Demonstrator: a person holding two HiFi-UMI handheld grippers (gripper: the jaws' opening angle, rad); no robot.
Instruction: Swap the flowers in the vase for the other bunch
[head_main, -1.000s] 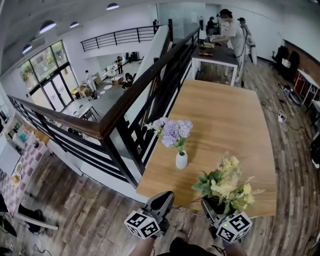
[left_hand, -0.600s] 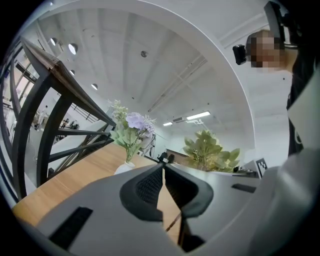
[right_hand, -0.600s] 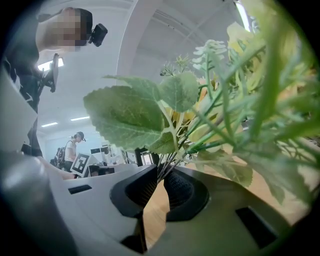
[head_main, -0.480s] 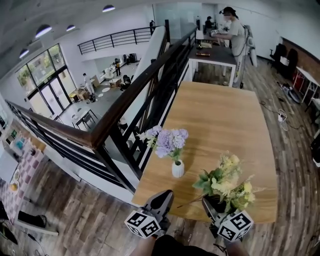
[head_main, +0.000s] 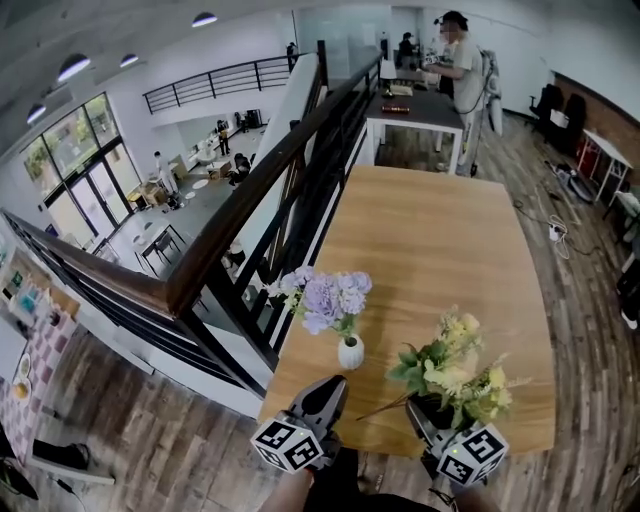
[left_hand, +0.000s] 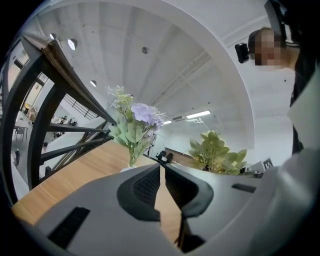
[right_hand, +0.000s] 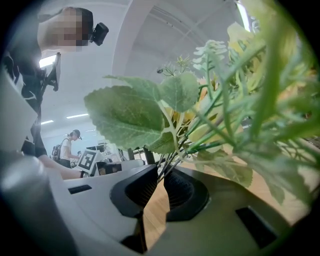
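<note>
Yellow bunch (head_main: 455, 365) slanting up, in right tongs (head_main: 416, 409)

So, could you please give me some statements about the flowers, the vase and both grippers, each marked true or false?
1. The purple flowers stand in the white vase. True.
2. The right gripper is shut on the stems of the yellow bunch. True.
3. The left gripper grips the vase. False: its jaws are together, empty, short of the vase.
4. The vase lies tipped over on the wooden table. False: it stands upright.
</note>
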